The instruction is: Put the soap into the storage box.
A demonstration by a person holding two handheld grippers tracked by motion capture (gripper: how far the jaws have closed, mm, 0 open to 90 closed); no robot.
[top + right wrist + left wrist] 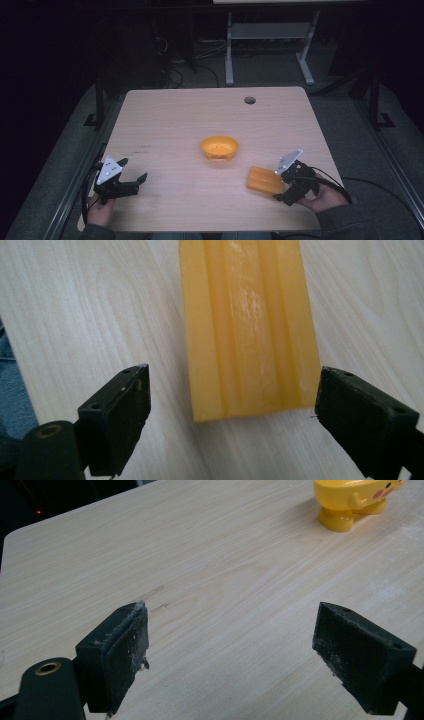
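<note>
Right claw (232,405) spread wide around near end of flat, ribbed orange plastic block (248,325) lying on your desk (170,125); likely light, stiff, slick: pinch its long edges.

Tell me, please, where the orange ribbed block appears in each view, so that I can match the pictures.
High view: the orange ribbed block lies flat at lower right, just ahead of the right gripper.
Left gripper view: I cannot find the block there.
Right gripper view: the block fills the centre, its near end between the open jaws.
Shared landmark: the pale wooden table.
</note>
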